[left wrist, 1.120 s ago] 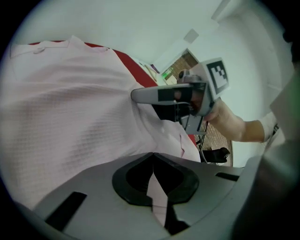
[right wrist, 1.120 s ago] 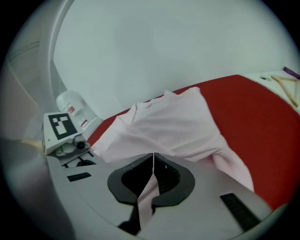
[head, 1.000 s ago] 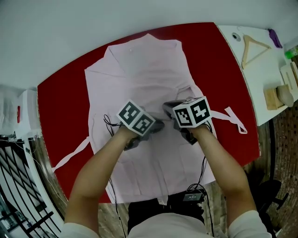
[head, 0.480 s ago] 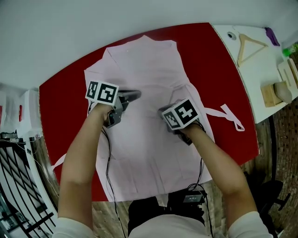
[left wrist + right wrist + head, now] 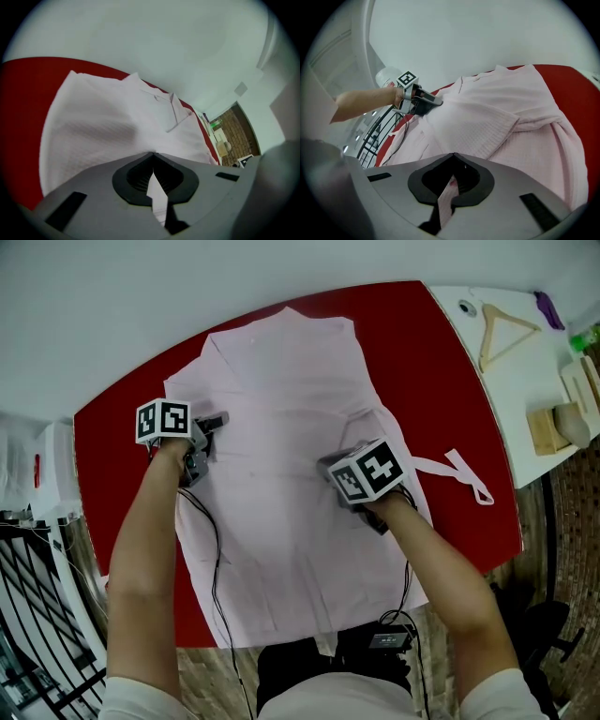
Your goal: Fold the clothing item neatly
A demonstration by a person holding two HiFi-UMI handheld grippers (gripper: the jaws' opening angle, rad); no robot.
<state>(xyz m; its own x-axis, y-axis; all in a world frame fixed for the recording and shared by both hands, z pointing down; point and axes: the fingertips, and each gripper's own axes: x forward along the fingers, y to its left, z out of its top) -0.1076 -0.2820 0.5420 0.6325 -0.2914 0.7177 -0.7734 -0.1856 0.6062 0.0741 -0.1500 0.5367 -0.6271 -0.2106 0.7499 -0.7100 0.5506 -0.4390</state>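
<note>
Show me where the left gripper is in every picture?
Head view: the left gripper at middle left, over the pink garment's left edge.
Left gripper view: its own grey jaws across the bottom, shut on pink cloth.
Right gripper view: upper left, at the garment's far side.
Shared landmark: the red table.

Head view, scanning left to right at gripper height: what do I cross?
Red table → left gripper → pink garment → right gripper → tie strap → white side table
</note>
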